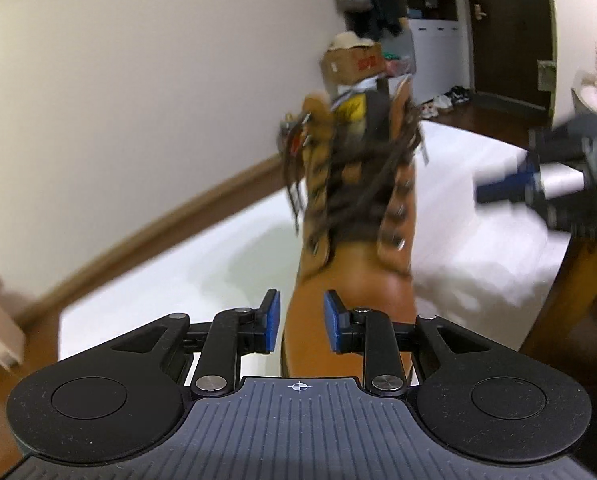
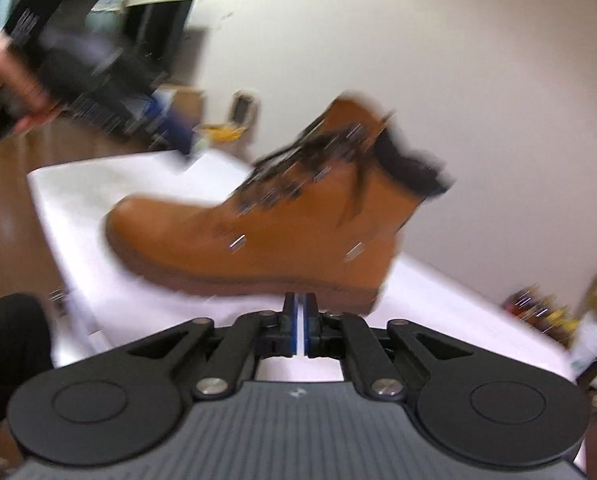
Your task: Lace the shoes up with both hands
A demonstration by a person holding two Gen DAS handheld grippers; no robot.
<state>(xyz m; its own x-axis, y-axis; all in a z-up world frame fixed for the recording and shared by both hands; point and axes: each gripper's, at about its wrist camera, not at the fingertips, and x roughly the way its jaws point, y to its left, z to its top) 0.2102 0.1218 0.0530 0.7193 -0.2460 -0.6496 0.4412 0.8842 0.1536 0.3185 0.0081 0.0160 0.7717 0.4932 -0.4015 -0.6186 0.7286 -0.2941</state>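
Boot point(image 2: 258, 236) sitting upright on white tabletop point(image 1: 478, 264), laces point(image 1: 362, 184) hanging loose and tangled.
Left claw point(image 1: 298, 326) standing wide and empty just off the toe; right claw point(image 2: 299, 330) showing only a narrow gap, empty, beside the sole. Both views blurring, so risking a missed lace or nudging the boot over.

Boot point(image 1: 354, 240) on table point(image 1: 158, 312), toe toward left gripper point(image 1: 298, 326) at near edge. Right gripper point(image 2: 300, 330) beside boot's heel end. Laces point(image 1: 362, 176) across boot front. Wall point(image 1: 138, 100) behind table.
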